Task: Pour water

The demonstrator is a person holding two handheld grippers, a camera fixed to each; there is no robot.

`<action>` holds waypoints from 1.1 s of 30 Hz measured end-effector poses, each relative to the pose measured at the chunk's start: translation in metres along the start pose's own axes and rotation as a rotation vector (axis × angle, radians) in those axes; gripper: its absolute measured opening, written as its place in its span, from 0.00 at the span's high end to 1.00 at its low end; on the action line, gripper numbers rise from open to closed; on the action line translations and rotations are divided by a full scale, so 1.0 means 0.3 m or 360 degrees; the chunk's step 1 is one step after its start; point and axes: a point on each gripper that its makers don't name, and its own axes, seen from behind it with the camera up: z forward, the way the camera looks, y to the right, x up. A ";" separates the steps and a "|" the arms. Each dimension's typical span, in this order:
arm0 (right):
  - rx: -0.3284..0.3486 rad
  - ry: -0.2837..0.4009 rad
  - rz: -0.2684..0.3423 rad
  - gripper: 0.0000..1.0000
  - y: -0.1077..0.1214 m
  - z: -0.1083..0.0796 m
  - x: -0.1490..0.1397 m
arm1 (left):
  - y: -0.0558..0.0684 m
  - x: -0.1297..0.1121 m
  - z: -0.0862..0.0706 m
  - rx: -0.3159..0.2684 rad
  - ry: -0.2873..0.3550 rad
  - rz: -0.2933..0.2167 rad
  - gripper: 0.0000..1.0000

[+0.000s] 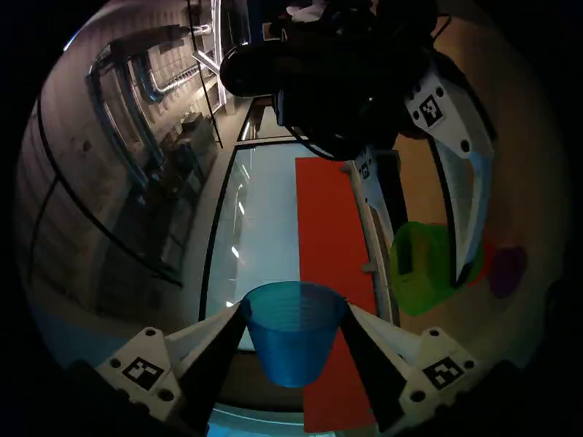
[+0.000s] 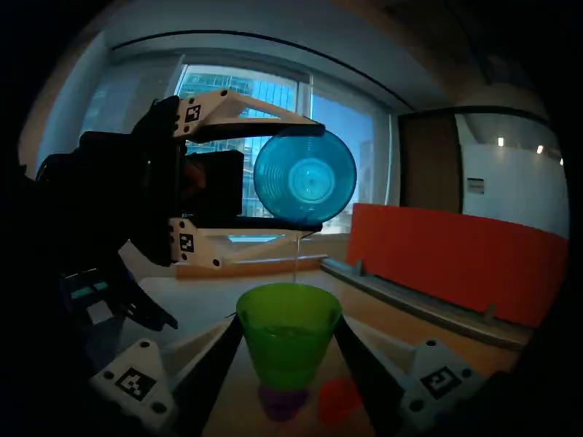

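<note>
Big window (image 2: 240, 95) across the back wall, dark ceiling above. Long orange partition (image 2: 466, 255) runs along the far right side of the table (image 2: 211, 298), with a grey rail (image 2: 408, 298) at its foot marking that edge. Bare tabletop shows between the rail and the cups; a dark rig and the holder's hand crowd the left side in the right gripper view.

Left gripper (image 1: 293, 313): fingers clamped on the blue cup (image 2: 304, 177), one on each side wall. In the right gripper view the cup is held high and tipped on its side, mouth facing the camera, one finger above it and one below.

Right gripper (image 2: 288, 324): fingers pressed to both sides of the green cup (image 2: 289, 339), which is upright and low over the table. It sits directly below and slightly nearer than the blue cup, with a gap between them.

A thin water stream (image 2: 295, 262) falls from the blue cup's lower rim into the green cup's mouth. Some water is visible inside the green cup.

A small purple object (image 2: 280, 402) lies on the table under the green cup's base, with a small red object (image 2: 337, 399) just beside it to the right. Cannot tell what either is.
</note>
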 end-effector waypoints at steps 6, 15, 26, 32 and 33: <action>0.0000 0.0000 -0.0003 0.10 -0.002 0.001 0.002 | 0.004 0.002 0.002 0.0009 0.0001 0.0030 0.12; 0.0000 -0.0001 -0.0003 0.10 -0.003 0.002 0.003 | -0.008 0.001 0.004 0.0015 0.0010 -0.0018 0.13; -0.0016 0.0000 -0.0001 0.10 0.010 -0.013 0.001 | 0.007 -0.055 0.018 -0.0011 -0.0005 -0.0318 0.13; -0.0028 0.0012 0.0005 0.10 0.017 -0.031 0.007 | 0.022 -0.100 0.038 -0.0026 -0.0012 -0.0641 0.13; -0.0030 0.0013 0.0006 0.10 0.018 -0.034 0.007 | 0.025 -0.110 0.042 -0.0029 -0.0012 -0.0704 0.13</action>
